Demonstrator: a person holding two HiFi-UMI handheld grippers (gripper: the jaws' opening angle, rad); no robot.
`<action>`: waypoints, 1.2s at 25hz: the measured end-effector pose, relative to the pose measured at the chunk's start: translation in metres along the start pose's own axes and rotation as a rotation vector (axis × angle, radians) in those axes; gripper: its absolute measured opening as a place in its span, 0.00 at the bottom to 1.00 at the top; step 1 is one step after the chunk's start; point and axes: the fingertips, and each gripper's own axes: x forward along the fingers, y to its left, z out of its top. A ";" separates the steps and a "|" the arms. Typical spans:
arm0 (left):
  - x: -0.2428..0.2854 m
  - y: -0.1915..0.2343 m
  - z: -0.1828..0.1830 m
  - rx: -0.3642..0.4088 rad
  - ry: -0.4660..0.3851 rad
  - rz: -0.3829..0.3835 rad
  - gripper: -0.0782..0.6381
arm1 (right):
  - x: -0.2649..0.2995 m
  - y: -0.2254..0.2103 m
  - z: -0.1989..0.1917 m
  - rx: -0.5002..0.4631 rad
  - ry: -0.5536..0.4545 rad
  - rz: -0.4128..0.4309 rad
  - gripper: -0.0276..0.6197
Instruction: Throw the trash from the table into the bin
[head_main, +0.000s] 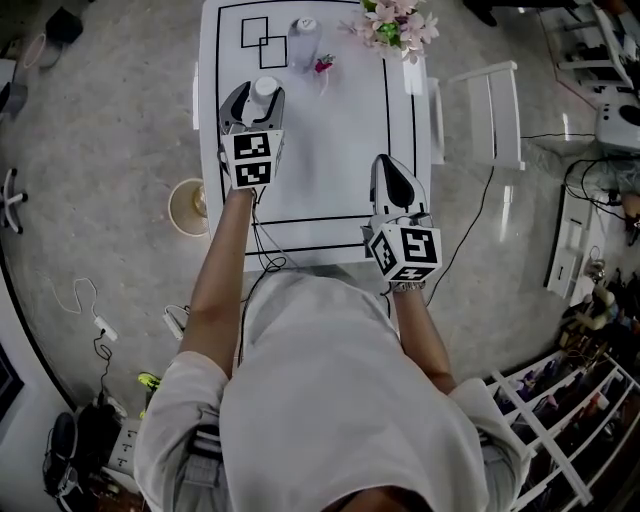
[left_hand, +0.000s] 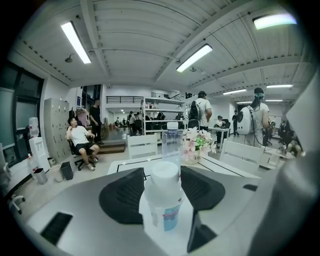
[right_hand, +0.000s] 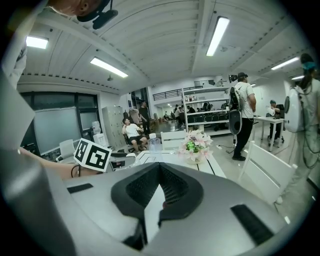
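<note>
Shoulders in white shirt (head_main: 340, 400) being seen closest, both arms being stretched toward white surface (head_main: 330, 170) marked with black lines. Left gripper (head_main: 252, 100) being held wide open, small white-capped bottle (head_main: 264, 93) standing on surface between jaws. Right gripper (head_main: 393, 172) being held closed, empty, over near right part. Tall clear bottle (head_main: 303, 42), small pink item (head_main: 323, 66), flowers (head_main: 392, 25) being carried at far edge. Round bin (head_main: 188, 207) standing on pale floor (head_main: 100, 150) beside surface's left side; white chair (head_main: 485, 110) at right. Room being lit by ceiling strip lights (left_hand: 76, 42); people being seen in background.
</note>
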 end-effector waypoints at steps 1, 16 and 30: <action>0.001 0.000 -0.001 0.005 0.002 0.000 0.43 | 0.000 0.000 -0.001 -0.001 0.001 -0.001 0.05; -0.046 -0.011 0.018 0.016 -0.073 0.035 0.36 | -0.030 0.003 0.001 -0.003 -0.033 0.025 0.05; -0.196 -0.001 0.039 -0.053 -0.210 0.224 0.36 | -0.069 0.042 0.002 -0.047 -0.089 0.214 0.05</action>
